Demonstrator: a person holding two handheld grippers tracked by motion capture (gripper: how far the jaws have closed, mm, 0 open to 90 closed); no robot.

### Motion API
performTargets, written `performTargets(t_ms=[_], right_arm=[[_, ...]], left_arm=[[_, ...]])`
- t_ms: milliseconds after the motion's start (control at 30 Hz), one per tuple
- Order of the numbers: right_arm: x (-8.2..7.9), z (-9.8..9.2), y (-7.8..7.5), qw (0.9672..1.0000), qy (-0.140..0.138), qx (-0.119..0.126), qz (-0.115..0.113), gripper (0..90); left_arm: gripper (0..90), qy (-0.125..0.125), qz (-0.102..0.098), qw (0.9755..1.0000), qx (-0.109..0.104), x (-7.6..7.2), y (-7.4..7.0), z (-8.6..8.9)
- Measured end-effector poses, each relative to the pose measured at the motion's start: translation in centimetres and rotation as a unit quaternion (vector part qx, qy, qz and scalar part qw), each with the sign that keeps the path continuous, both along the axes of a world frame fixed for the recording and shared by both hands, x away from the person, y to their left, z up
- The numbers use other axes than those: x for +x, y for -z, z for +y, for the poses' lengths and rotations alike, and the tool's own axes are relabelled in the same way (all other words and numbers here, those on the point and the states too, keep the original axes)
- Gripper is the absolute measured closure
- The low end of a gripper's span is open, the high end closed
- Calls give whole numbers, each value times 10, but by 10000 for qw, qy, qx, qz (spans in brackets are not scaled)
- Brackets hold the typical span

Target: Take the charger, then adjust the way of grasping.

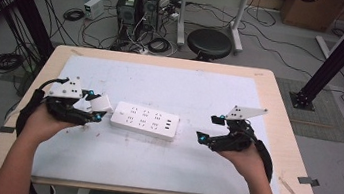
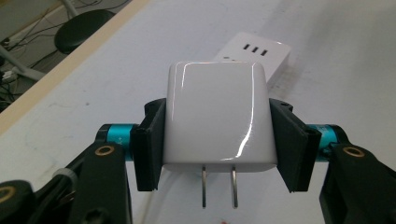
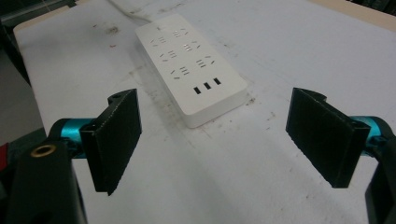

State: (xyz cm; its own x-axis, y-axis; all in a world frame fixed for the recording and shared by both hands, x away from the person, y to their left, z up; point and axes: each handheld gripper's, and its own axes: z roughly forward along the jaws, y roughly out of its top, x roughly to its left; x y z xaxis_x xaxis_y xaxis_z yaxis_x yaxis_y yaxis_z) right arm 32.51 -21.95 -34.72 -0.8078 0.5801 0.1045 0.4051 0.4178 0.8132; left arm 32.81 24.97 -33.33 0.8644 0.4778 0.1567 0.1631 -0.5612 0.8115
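A wooden table (image 1: 278,116) topped with a scuffed white mat stands in a workshop, with a black stool (image 1: 209,43), computer towers (image 1: 137,4) and loose cables on the grey floor beyond its far edge. A white power strip (image 1: 144,120) lies flat near the middle of the mat, sockets up, its three small ports at the end nearer the right edge. The left gripper (image 2: 217,140), just off the strip's left end, has its jaws clamped on the sides of a white plug adapter (image 2: 218,116) whose two metal prongs point back toward the camera, while the right gripper (image 3: 231,142) sits nearer the right edge with its jaws spread wide and nothing between them.
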Motion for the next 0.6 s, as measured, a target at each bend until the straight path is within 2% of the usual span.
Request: performTargets(t_ms=[133, 167, 333, 500, 600], right_arm=[[-1, 4, -2, 10000, -58, 16, 37, 185], [-1, 5, -2, 9999, -88, 56, 45, 185], [-1, 17, 0, 9994, -275, 105, 156, 185], [-4, 35, 5, 9980, -534, 119, 307, 185], [-5, 45, 10, 9961, -699, 219, 489, 185]], left_arm=[[425, 140, 40, 9999, 38, -3, 4, -8], [425, 232, 15, 9997, 112, -5, 6, -14], [425, 487, -29, 9987, 115, -11, 16, -34], [425, 730, -144, 9972, 77, -17, 25, -52], [425, 813, -302, 9962, 66, -21, 30, -64]])
